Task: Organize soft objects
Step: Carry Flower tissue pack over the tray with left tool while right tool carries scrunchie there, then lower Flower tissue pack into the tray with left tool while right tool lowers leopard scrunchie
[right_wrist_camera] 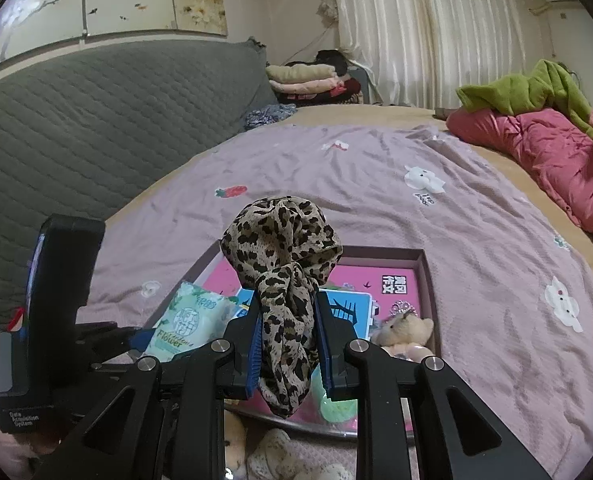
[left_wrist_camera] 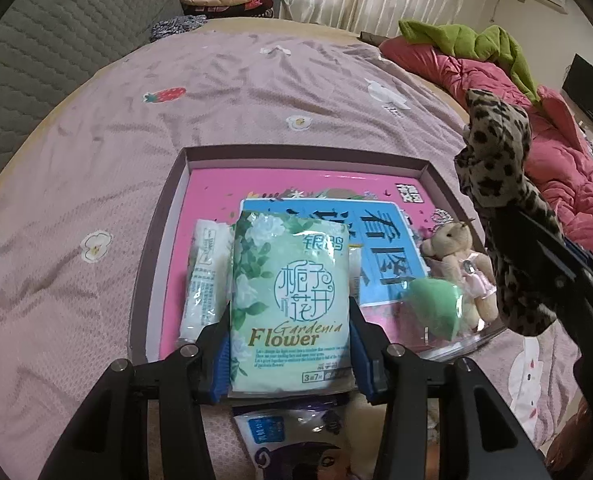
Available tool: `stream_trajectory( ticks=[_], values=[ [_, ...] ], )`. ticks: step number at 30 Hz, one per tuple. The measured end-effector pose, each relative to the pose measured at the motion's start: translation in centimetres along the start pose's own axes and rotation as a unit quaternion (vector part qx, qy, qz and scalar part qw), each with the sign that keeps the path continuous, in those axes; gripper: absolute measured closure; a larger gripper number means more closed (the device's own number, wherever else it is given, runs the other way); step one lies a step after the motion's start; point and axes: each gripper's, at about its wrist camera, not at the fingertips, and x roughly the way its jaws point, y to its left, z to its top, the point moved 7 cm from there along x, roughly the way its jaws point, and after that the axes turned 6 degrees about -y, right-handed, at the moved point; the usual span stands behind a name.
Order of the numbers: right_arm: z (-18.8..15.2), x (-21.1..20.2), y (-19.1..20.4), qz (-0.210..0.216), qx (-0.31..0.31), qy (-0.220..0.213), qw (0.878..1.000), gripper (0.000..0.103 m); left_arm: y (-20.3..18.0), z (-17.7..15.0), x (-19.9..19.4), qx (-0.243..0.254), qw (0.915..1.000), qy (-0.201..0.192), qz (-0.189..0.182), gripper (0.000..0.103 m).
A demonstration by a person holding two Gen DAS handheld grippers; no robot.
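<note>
The left gripper (left_wrist_camera: 290, 354) clamps the green tissue pack (left_wrist_camera: 290, 300) at lower centre, over the shallow box (left_wrist_camera: 164, 220) (presumably its destination); the right gripper (right_wrist_camera: 288, 340) pinches a leopard-print scarf (right_wrist_camera: 282, 264), mid-frame.

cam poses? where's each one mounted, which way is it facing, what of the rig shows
Left wrist: on left gripper, looking down at tissue pack over box; its fingers and the right gripper show.
Right wrist: on right gripper, facing headboard over leopard cloth; its fingers and the left gripper show.
Shared: box, pack, bear, bed.
</note>
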Motion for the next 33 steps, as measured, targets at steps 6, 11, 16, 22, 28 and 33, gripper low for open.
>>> stream_trajectory(
  ticks=[6, 11, 16, 22, 28, 33],
  values=[
    [-0.5, 1.4, 0.2, 0.004, 0.004, 0.019, 1.0, 0.079, 1.2, -0.5, 0.3, -0.007, 0.9999, 0.005, 0.006, 0.054],
    [-1.0, 2.2, 0.4, 0.002, 0.002, 0.029, 1.0, 0.079, 2.4, -0.8, 0.4, -0.018, 0.9998, 0.008, 0.01, 0.054],
    [-1.9, 3.1, 1.0, 0.006, -0.003, 0.045, 0.999, 0.079, 3.0, -0.9, 0.4, -0.025, 0.9996, 0.007, 0.007, 0.054],
    [-3.6, 4.4, 1.7, 0.005, -0.013, 0.073, 0.997, 0.079, 3.0, -0.8, 0.6, -0.026, 0.9996, 0.007, 0.004, 0.054],
    [-4.7, 5.4, 1.6, 0.003, -0.012, 0.092, 0.996, 0.079, 2.9, -0.7, 0.7, -0.024, 0.9997, 0.008, 0.002, 0.054],
    [-5.4, 5.8, 1.6, 0.011, -0.012, 0.104, 0.994, 0.078, 2.7, -0.8, 0.9, -0.02, 0.9998, 0.009, 0.003, 0.054]
  ],
)
